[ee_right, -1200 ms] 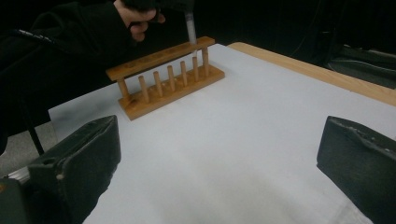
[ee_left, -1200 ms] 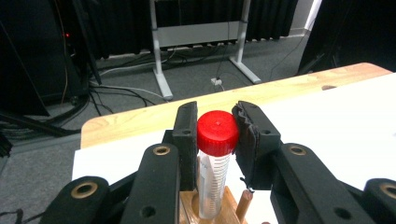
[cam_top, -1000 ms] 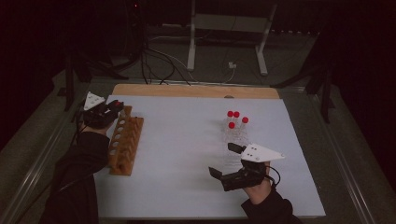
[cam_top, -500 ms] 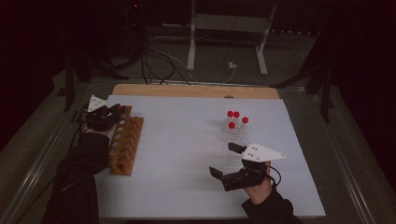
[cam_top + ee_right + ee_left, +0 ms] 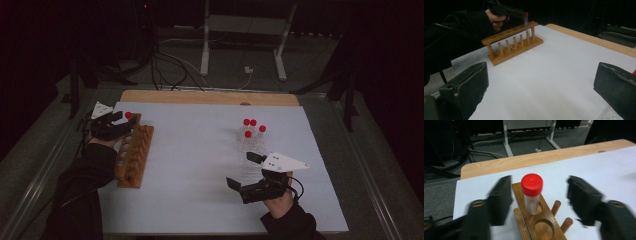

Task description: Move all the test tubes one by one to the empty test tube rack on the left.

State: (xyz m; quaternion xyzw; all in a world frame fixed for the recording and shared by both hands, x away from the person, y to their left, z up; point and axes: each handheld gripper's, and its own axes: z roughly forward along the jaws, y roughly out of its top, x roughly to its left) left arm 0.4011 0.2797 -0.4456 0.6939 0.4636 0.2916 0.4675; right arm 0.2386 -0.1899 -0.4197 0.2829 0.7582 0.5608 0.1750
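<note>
Left tool [image 5: 537, 202], just released, flanks the red-capped tube [image 5: 532, 193] seated in the wooden rack [image 5: 541, 225].

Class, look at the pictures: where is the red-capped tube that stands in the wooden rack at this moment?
In the high view the red-capped tube stands upright in the far end hole of the wooden rack, at the table's left, between the open left tongs.
</note>
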